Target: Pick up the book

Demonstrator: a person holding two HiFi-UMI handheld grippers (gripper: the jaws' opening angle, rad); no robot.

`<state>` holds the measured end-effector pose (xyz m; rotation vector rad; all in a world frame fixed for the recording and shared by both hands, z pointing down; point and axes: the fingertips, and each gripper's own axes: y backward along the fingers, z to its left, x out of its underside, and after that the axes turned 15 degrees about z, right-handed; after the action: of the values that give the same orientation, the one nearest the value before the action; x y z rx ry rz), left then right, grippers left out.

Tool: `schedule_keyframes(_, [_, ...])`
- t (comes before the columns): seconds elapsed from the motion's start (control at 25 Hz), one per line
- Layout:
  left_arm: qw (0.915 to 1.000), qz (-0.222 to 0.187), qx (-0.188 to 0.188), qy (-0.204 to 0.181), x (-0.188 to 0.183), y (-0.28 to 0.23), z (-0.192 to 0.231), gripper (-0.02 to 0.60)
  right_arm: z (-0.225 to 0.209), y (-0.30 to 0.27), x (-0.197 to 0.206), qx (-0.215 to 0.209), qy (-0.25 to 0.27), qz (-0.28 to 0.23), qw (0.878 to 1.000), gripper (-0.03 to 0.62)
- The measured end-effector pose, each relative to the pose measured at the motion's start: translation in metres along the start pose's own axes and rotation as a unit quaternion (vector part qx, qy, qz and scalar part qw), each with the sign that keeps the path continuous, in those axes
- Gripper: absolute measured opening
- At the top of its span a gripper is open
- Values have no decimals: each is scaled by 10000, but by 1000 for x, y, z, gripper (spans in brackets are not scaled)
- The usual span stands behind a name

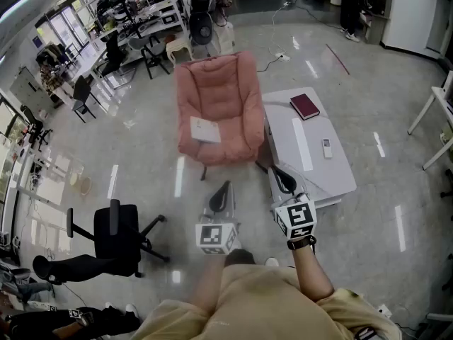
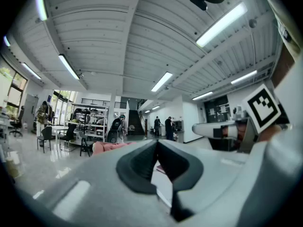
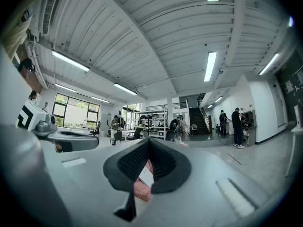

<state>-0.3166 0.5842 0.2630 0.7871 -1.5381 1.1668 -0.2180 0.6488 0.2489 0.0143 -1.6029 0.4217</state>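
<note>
A dark red book (image 1: 305, 106) lies flat on the far end of a low white table (image 1: 294, 151). A white booklet or sheet (image 1: 205, 129) rests on the seat of a pink armchair (image 1: 216, 105). My left gripper (image 1: 222, 191) is held level in front of the chair, shut and empty. To its right, my right gripper (image 1: 282, 178) hovers by the table's near corner, also shut with nothing in it. In the right gripper view, my right gripper (image 3: 148, 146) frames the pink chair (image 3: 140, 189) and white sheet (image 3: 146, 176). My left gripper (image 2: 156, 148) points past the chair (image 2: 106, 146).
A white remote (image 1: 327, 147) lies on the table. A black office chair (image 1: 117, 236) stands at the left on the shiny floor. Desks, shelves and more chairs (image 1: 134, 34) fill the far left. People stand far off (image 3: 236, 126).
</note>
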Motion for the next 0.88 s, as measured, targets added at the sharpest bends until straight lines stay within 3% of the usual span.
schedule_keyframes(0.2, [10000, -10, 62, 29, 5, -46, 28, 2, -19, -53, 19, 92, -142, 277, 9995, 6])
schedule_keyframes(0.44, [9997, 56, 183, 131, 3, -115, 92, 1, -40, -143, 28, 90, -444, 692, 9966, 6])
schedule_keyframes(0.64, [9993, -58, -17, 374, -13, -171, 180, 2, -38, -229, -1, 75, -331, 787, 9963, 6])
schedule_keyframes(0.88, [9986, -153, 87, 506, -30, -219, 252, 2, -28, -318, -31, 58, -139, 928, 9956, 6])
